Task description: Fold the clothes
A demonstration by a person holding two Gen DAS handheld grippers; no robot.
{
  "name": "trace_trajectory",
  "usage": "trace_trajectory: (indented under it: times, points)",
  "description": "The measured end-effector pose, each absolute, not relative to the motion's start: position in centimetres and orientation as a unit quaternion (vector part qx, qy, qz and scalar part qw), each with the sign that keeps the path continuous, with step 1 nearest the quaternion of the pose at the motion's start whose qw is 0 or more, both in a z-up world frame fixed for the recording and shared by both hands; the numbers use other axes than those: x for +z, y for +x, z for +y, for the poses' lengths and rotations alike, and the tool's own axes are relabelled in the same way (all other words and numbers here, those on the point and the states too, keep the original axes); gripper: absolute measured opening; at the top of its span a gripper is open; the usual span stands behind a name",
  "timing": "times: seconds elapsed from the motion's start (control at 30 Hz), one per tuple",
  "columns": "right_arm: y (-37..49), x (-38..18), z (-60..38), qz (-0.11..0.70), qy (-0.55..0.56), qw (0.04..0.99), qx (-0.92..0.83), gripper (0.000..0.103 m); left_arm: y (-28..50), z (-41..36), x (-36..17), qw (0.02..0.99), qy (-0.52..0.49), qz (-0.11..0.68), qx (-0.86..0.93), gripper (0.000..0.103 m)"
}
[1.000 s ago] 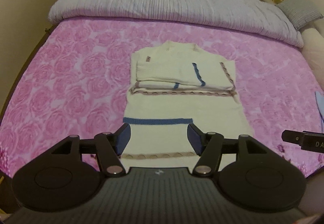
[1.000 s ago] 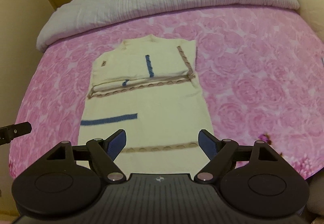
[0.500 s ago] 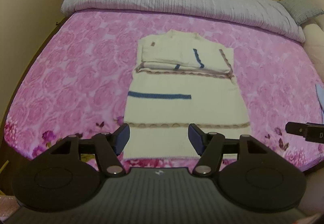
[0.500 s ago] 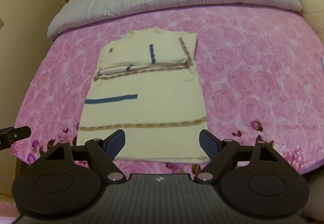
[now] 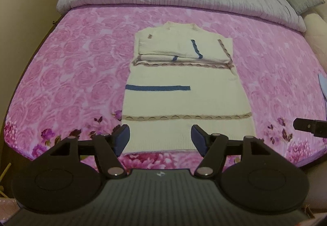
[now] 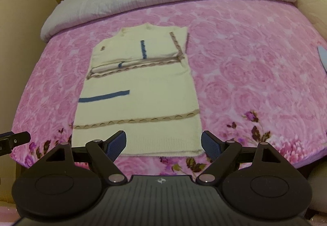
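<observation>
I can read no words or numbers in either view. The only sign I can make out is a small pale emblem stamped on the ribbed dark housing of each tool: one on the left gripper's body (image 5: 160,174) and a matching one on the right gripper's body (image 6: 161,180); neither resolves into letters. At the left edge of the right wrist view, the side of the other tool (image 6: 12,140) carries a faint white mark, cut off by the frame and too small for me to read. The small brown tab on the cream sweater (image 5: 150,36) is too blurred for me to read.
</observation>
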State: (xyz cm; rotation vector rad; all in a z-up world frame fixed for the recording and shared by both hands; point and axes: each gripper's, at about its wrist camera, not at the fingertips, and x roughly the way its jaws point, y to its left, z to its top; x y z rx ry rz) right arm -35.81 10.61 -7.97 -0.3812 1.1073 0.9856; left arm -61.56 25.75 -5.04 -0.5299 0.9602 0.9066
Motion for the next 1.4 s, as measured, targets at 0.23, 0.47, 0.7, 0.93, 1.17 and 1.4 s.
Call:
trace_trajectory:
  times: [0.23, 0.47, 0.7, 0.93, 1.17, 1.4]
  points:
    - [-35.4, -9.3, 11.3, 0.525, -0.180, 0.717, 0.421, 0.083, -60.2, 27.7, -6.6, 0.751, -0.247, 0.465, 0.398, 0.064]
    - [-35.8, -10.8, 12.5, 0.541, -0.198, 0.704, 0.416, 0.083, -60.6, 28.8, -8.7, 0.733, -0.262, 0.489, 0.393, 0.064]
    - [-36.0, -11.6, 13.4, 0.544, -0.208, 0.692, 0.427, 0.083, -61.0, 28.7, -9.6, 0.724, -0.273, 0.492, 0.399, 0.065]
    - [-34.8, -13.9, 12.9, 0.551, -0.206, 0.683, 0.434, 0.083, -63.3, 29.4, -11.8, 0.728, -0.309, 0.466, 0.398, 0.065]
    - [-31.6, -18.5, 10.7, 0.589, -0.184, 0.674, 0.407, 0.079, -66.7, 32.1, -17.1, 0.708, -0.364, 0.457, 0.397, 0.058]
    - [-29.0, -25.6, 11.7, 0.613, -0.156, 0.670, 0.388, 0.065, -67.7, 36.5, -25.2, 0.706, -0.390, 0.458, 0.374, 0.047]
